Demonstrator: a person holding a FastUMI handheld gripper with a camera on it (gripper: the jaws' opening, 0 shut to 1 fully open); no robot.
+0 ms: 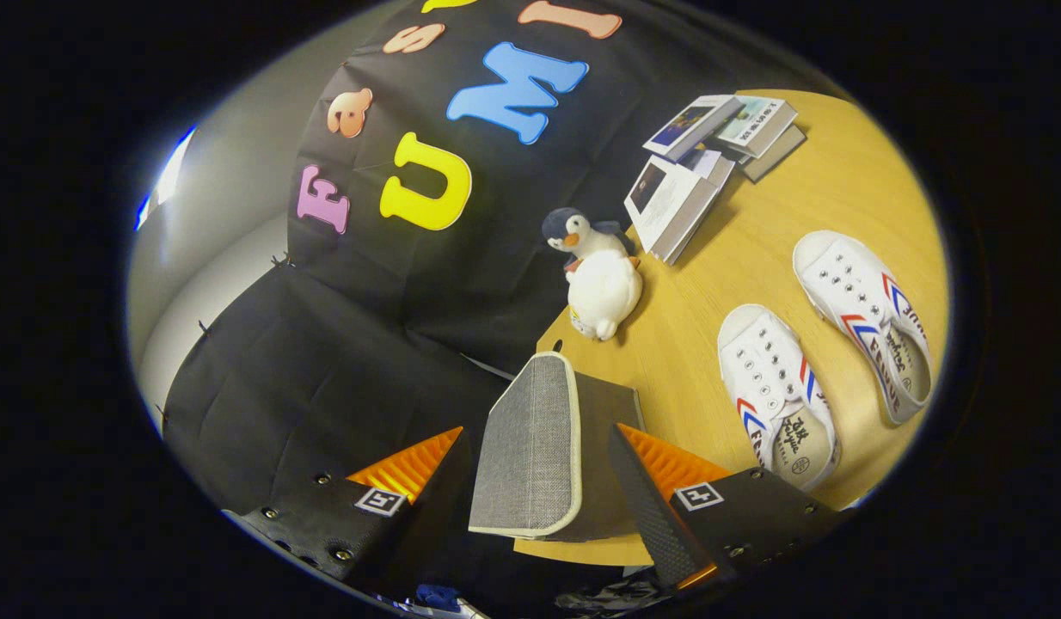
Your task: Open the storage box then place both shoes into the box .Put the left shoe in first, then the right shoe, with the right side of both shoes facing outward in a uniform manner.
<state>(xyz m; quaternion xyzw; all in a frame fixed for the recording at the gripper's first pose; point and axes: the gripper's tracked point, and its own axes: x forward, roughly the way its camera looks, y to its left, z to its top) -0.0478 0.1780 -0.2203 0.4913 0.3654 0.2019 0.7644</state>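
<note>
Hand-held gripper [539,481]: one, fingers spread apart, either side of the box without touching it.
Storage box [530,447]: one, grey fabric, lid closed, between the fingers at the desk [720,258] edge.
Penguin plush [599,275]: one, beyond the box.
Books [711,163]: several, stacked, count unclear.
Shoes: two, white, side by side — nearer [775,391], farther [866,318].

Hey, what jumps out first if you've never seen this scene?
Probably the grey storage box, sitting between the open fingers of the hand-held gripper at the table's edge. Beyond it sits a plush penguin, and beside that two white shoes lie side by side, with stacked books farther off.
</note>
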